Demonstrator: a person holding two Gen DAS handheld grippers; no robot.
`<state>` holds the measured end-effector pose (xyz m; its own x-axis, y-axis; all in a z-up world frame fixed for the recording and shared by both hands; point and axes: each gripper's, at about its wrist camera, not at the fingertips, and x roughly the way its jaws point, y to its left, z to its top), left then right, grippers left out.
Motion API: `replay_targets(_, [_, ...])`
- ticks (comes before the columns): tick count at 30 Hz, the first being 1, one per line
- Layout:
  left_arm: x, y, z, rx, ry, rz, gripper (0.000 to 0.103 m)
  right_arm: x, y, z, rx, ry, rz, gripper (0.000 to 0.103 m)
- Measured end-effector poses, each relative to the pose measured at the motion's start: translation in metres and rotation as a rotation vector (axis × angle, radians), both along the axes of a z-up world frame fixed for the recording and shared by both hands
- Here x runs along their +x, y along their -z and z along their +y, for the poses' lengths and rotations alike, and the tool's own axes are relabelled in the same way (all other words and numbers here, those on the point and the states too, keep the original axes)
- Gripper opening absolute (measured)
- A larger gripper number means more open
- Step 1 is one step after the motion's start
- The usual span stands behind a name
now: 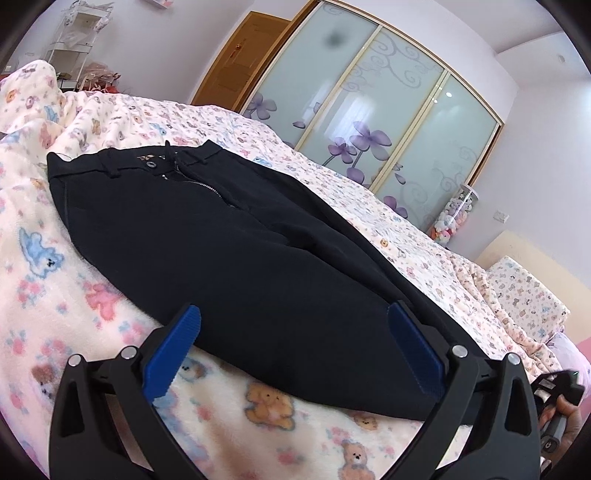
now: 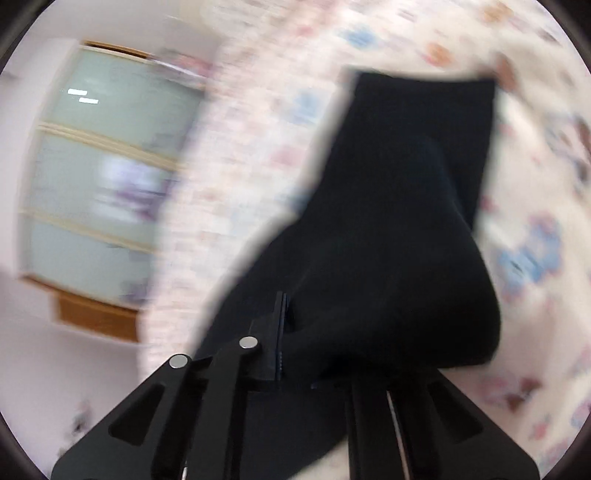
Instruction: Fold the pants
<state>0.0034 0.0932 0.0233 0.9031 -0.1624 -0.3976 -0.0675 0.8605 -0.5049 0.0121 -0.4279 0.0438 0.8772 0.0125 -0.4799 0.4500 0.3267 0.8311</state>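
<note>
Bed blanket [image 1: 92, 295] with teddy bears carries the black pants [image 1: 221, 236] lying flat. Left tongs [image 1: 295, 332] hover spread above one leg. Right tongs [image 2: 291, 332], blurred, seem to pinch pants cloth. Behind stands a wardrobe [image 1: 369, 110].

A fleece blanket [image 1: 110, 280] printed with blue, pink and brown teddy bears covers the bed in front of me, bunched into a heap at my far left. Behind the bed stands a wardrobe [image 1: 373, 110] with three frosted sliding panels bearing purple flowers and grey scrolls. A wooden door [image 1: 236, 59] sits just beside it on the left. A white wire shelf [image 1: 74, 33] stands in the far left corner, with red and pink items near its base. A clear tube of pastel plush toys [image 1: 456, 214] stands by the wardrobe's right end. My right-hand view is blurred.
</note>
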Motion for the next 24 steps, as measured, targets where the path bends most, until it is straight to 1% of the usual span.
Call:
replay_targets(1, [0.0, 0.0, 0.0, -0.006, 0.005, -0.004, 0.101, -0.004, -0.009, 0.0, -0.04, -0.016, -0.073, 0.003])
replay_targets(3, [0.0, 0.0, 0.004, -0.034, 0.022, -0.018, 0.101, -0.024, -0.019, -0.002, -0.113, -0.061, -0.222, 0.003])
replay_targets(5, [0.002, -0.005, 0.013, -0.091, 0.039, -0.026, 0.101, -0.036, -0.013, -0.004, -0.152, -0.086, -0.253, 0.003])
replay_targets(6, [0.009, -0.012, 0.02, -0.119, 0.05, -0.014, 0.101, -0.039, -0.002, -0.006, -0.152, -0.109, -0.247, 0.003])
replay_targets(7, [0.016, -0.018, 0.024, -0.131, 0.055, -0.001, 0.101, -0.04, 0.011, -0.009, -0.147, -0.126, -0.226, 0.003])
replay_targets(9, [0.04, -0.033, 0.036, -0.157, 0.056, 0.022, 0.101, -0.038, 0.031, -0.011, -0.115, -0.146, -0.213, 0.003])
replay_targets(11, [0.068, -0.047, 0.042, -0.151, 0.056, 0.061, 0.101, -0.036, 0.047, -0.014, -0.071, -0.146, -0.219, 0.003])
replay_targets(12, [0.081, -0.052, 0.045, -0.143, 0.059, 0.076, 0.101, -0.034, 0.051, -0.016, -0.056, -0.146, -0.222, 0.003])
replay_targets(14, [0.122, -0.065, 0.046, -0.101, 0.062, 0.121, 0.101, -0.034, 0.054, -0.022, -0.026, -0.152, -0.245, 0.003])
replay_targets(18, [0.191, -0.082, 0.039, 0.01, 0.067, 0.155, 0.101, -0.038, 0.056, -0.021, -0.001, -0.158, -0.25, 0.003])
replay_targets(20, [0.231, -0.085, 0.035, 0.027, 0.075, 0.197, 0.101, -0.036, 0.058, -0.022, 0.005, -0.169, -0.245, 0.003])
replay_targets(22, [0.267, -0.078, 0.037, -0.022, 0.074, 0.261, 0.101, -0.033, 0.057, -0.023, -0.008, -0.183, -0.235, 0.004])
replay_targets(24, [0.297, -0.067, 0.042, -0.1, 0.061, 0.307, 0.099, -0.029, 0.058, -0.023, -0.023, -0.196, -0.219, 0.004])
